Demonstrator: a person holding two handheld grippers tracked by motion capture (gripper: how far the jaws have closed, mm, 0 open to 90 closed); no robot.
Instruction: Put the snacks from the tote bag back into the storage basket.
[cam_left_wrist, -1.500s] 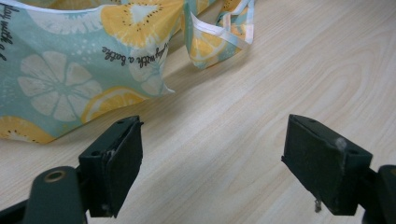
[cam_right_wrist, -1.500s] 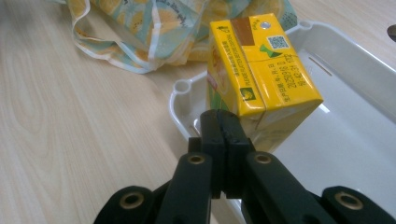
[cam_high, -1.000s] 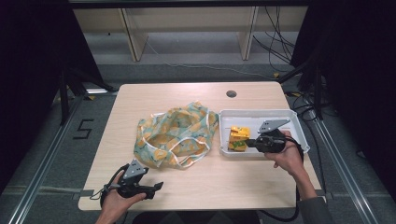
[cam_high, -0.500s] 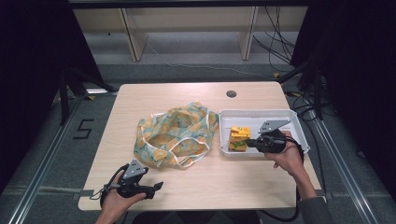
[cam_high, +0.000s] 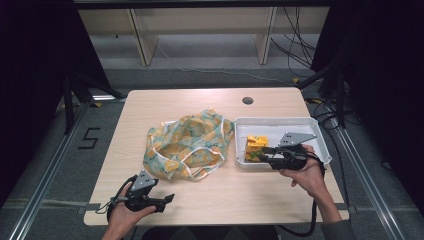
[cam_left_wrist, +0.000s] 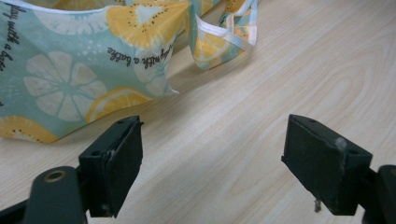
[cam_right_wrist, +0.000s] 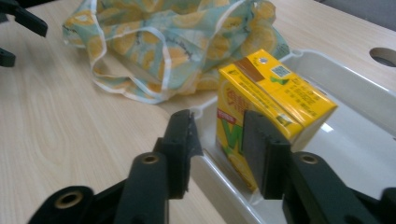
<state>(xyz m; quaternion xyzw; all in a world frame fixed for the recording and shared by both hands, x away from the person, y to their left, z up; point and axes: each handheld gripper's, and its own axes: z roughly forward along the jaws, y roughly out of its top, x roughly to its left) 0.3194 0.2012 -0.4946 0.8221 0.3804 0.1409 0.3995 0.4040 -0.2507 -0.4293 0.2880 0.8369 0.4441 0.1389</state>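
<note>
Carton looks light but dentable, so squeeze its flat sides. Right claw, just been opening, isn't gripping; left claw gapes empty.

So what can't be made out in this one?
- Yellow drink carton: lower front hidden by the right gripper jaw, right gripper view; print too small, high view.
- Lemon-print fabric bag: inside hidden by its folds; cut off at the top edge, left gripper view.
- White plastic tray: cut off at the right edge.
</note>
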